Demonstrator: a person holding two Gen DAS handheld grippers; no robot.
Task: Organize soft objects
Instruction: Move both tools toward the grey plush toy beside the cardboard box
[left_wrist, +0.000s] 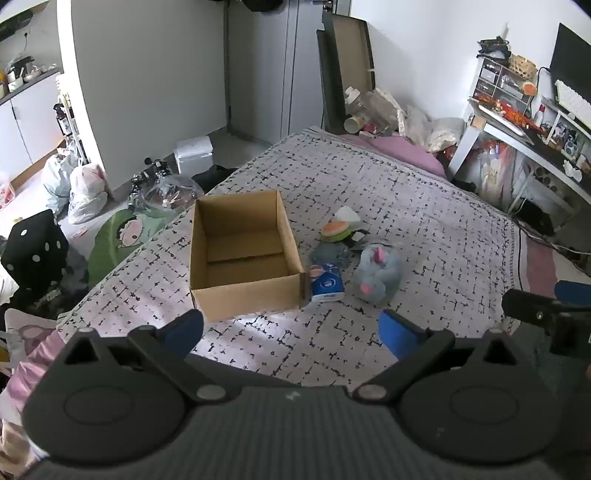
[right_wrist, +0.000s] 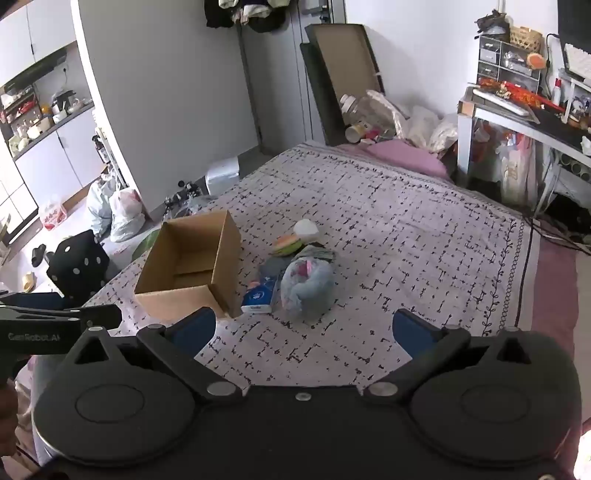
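Note:
An open, empty cardboard box (left_wrist: 243, 284) (right_wrist: 218, 258) stands on the patterned bedspread. To its right lies a pile of soft things: a blue tissue pack (left_wrist: 327, 282) (right_wrist: 260, 293), a grey plush mouse with pink ears (left_wrist: 378, 271) (right_wrist: 308, 286), a burger-shaped plush (left_wrist: 335, 229) (right_wrist: 286, 243), a white soft item (left_wrist: 347, 214) (right_wrist: 306, 229) and a grey cloth (left_wrist: 327, 253). My left gripper (left_wrist: 291, 332) is open and empty, hovering short of the box. My right gripper (right_wrist: 304, 332) is open and empty, short of the pile.
The bed (left_wrist: 424, 206) fills the middle. Bags (left_wrist: 86, 192), a black dotted cube (left_wrist: 35, 251) and clutter lie on the floor at left. A desk (left_wrist: 524, 136) stands at right. A pink pillow (left_wrist: 406, 151) and bottles lie at the bed's far end.

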